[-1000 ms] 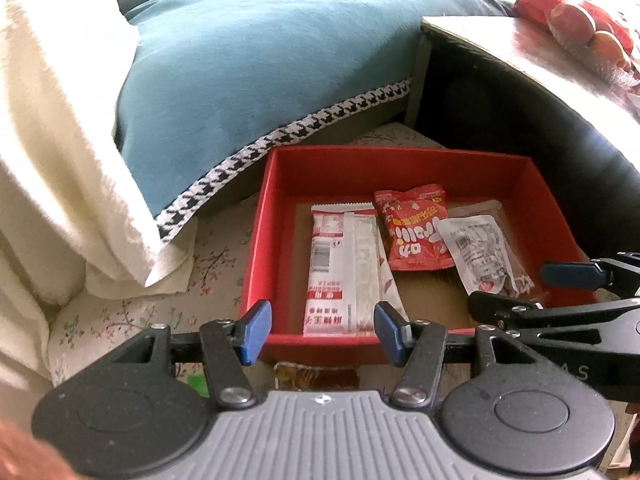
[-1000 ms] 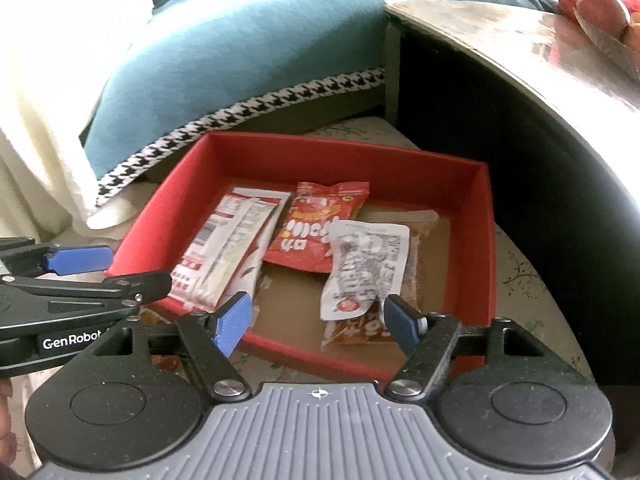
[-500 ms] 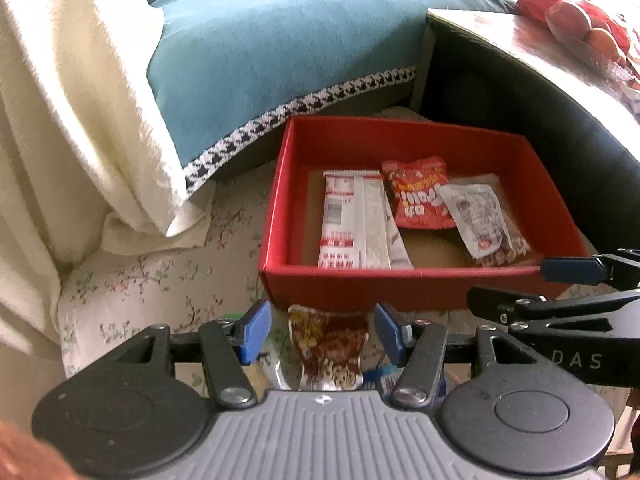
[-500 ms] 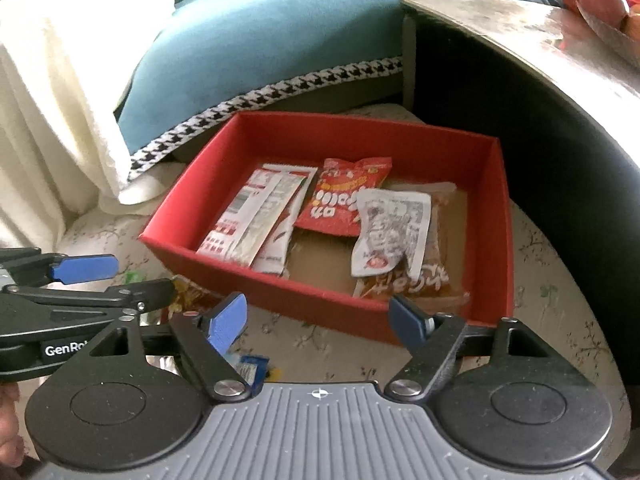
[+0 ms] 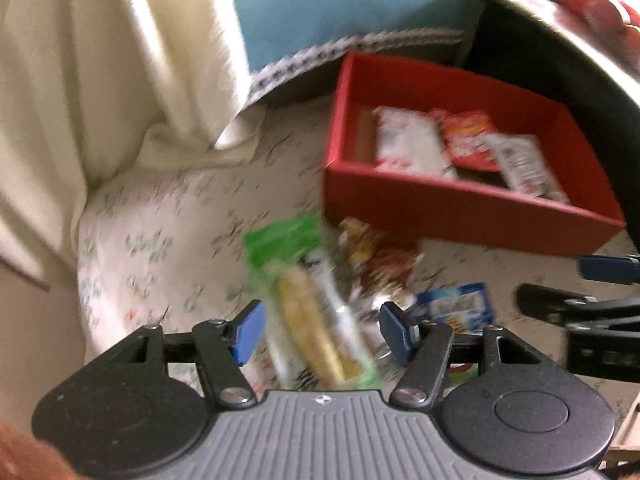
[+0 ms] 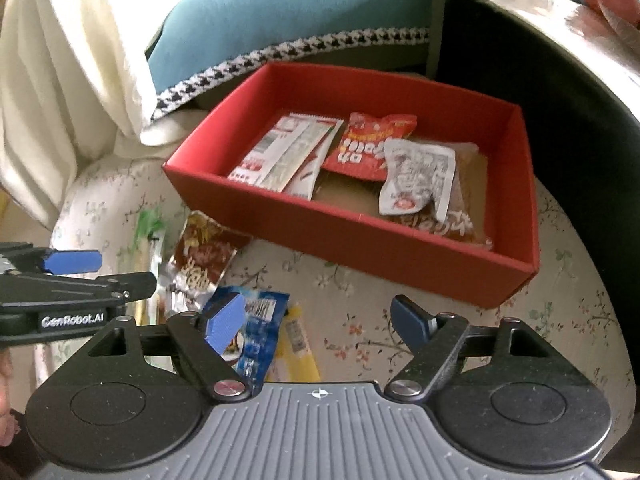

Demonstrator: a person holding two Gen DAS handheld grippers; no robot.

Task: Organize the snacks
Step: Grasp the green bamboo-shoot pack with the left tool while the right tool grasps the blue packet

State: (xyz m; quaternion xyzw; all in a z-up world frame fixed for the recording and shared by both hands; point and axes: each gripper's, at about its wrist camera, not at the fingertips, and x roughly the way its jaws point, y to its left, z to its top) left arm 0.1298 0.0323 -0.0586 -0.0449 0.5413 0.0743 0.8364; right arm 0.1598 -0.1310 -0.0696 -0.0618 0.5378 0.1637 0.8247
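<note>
Sitting on a floral cloth (image 6: 360,292), the red box (image 6: 320,224) takes the middle of the right wrist view and the upper right of the blurred left wrist view (image 5: 452,204). It is a shallow open tray with plain red walls and a brown cardboard floor. Inside it, from frame left to right, lie a long white wrapper with red print (image 6: 284,150), a red pouch with white lettering (image 6: 368,144), and a crumpled white sachet (image 6: 418,176) resting on a clear pack of brown snack (image 6: 452,224).

More packets lie loose on the cloth below the box's near wall: a green packet (image 5: 296,300) with a pale yellow bar showing through, a dark red and gold pouch (image 6: 204,256), a blue packet (image 6: 256,328) and a yellow one (image 6: 298,352) beside it.

The left gripper (image 5: 320,334) has its jaws partly apart, having just been opening; the green packet appears between the blue pads in that view, but blur hides whether either pad touches it. The right gripper (image 6: 320,320) has its jaws wide, also having just been opening, with the blue and yellow packets seen in the gap between them and nothing gripped.

A teal cushion with houndstooth edging (image 6: 280,12) and a cream blanket (image 6: 68,52) fill the upper left.
</note>
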